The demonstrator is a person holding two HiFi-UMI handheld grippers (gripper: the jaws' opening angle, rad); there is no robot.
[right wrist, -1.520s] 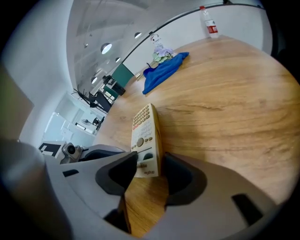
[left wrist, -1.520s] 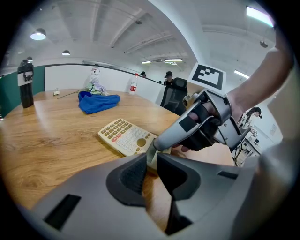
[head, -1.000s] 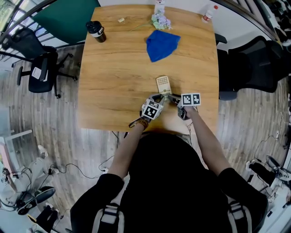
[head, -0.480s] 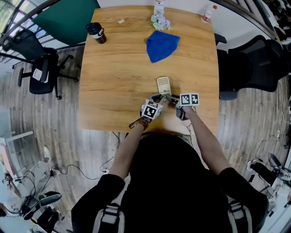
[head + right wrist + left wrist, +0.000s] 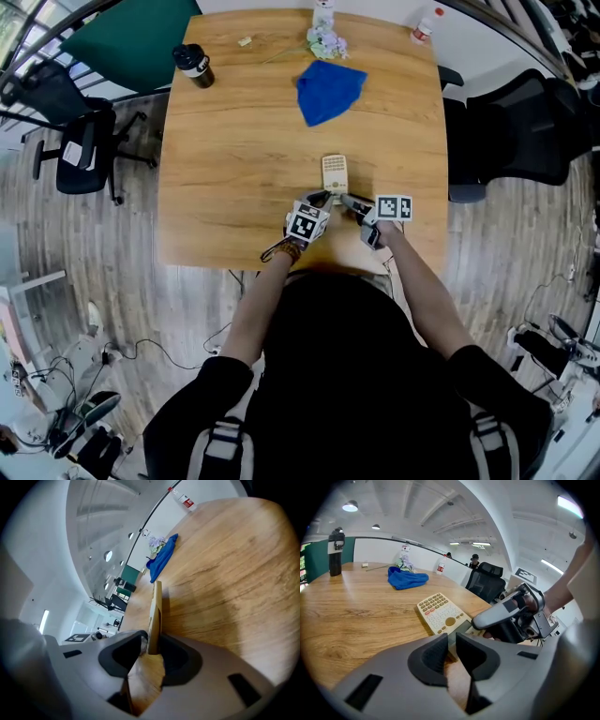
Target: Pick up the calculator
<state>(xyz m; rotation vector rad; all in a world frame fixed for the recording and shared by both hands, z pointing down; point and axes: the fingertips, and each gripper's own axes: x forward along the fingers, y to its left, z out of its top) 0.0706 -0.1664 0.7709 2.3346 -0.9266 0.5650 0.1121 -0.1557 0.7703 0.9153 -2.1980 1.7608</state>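
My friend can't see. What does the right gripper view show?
The right gripper has just been closing its jaws on the calculator, seen edge-on, with a wooden table behind. Far off are a blue cloth and a bottle.

Dial set on the head view, centre at mid-table (image 5: 281,141), twelve o'clock at the far edge.

- Calculator (image 5: 335,172): on the table at 4 o'clock, lying flat, between the centre and the near edge.
- Cloth (image 5: 330,90): at 1 o'clock, directly behind the calculator, well apart from it.
- Flower bunch (image 5: 325,42): at 12 o'clock by the far edge, just behind the cloth.
- Flask (image 5: 193,66): upright at 10 o'clock, far-left corner.
- Small scrap (image 5: 245,41): at 11 o'clock, between flask and flower bunch.
- Small bottle (image 5: 424,25): at 1 o'clock, far-right corner.
- Office chairs: on the floor, one (image 5: 80,155) at 9 o'clock, one (image 5: 525,131) at 3 o'clock.
- Person (image 5: 337,375): at 6 o'clock.
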